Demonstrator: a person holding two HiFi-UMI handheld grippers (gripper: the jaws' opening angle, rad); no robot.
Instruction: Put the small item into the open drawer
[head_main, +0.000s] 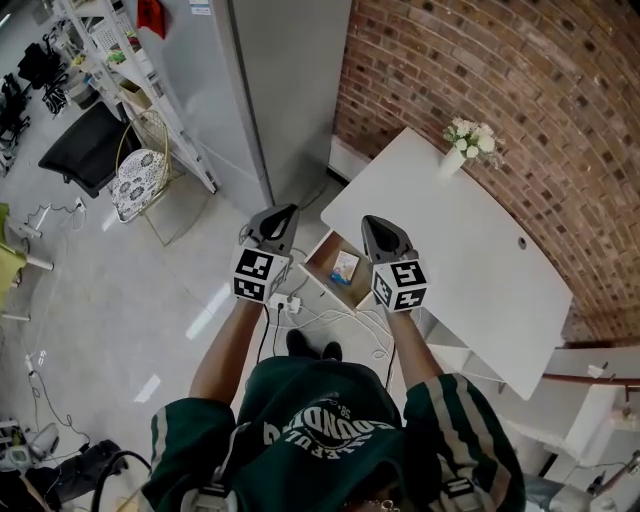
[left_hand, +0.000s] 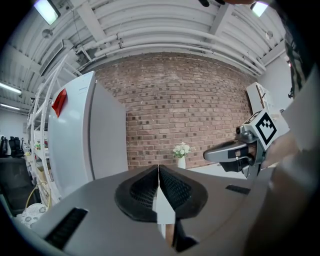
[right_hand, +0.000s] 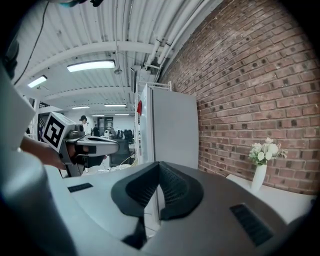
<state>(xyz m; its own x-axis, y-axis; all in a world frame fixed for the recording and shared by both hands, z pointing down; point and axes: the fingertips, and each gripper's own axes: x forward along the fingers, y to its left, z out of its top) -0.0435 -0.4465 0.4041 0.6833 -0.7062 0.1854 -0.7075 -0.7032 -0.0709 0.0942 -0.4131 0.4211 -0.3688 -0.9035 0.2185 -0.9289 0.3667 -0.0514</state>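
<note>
The small item (head_main: 345, 266), a flat pale packet with blue and orange print, is seen lying inside the open drawer (head_main: 324, 258), which is pulled out from the near end of the white counter (head_main: 470, 260). From this the placing is judged to be done already, with nothing left to carry.

The left hand-held gripper (head_main: 289, 211) is closed, its ribbed pads pressed together with nothing between them, as is shown plainly in the left gripper view. The right hand-held gripper (head_main: 368, 221) is closed and empty in the same way.

In the head view the packet is found between the two hand-held grippers and below them, nearer the right one, just beside its marker cube in the picture; the left one is held further off, beyond the drawer's left wall. The packet's long axis appears to run along the drawer's depth, roughly the way both hand-held grippers point, though it is too small for this to be certain. Both are aimed nearly level: the brick wall (left_hand: 190, 105), a refrigerator (right_hand: 172, 130) and a vase (right_hand: 258, 177) of white flowers are shown in the gripper views, and the drawer in neither.

Should the packet be reached again, a downward tilt from the right side would be called for, and the jaws would have to be opened first
</note>
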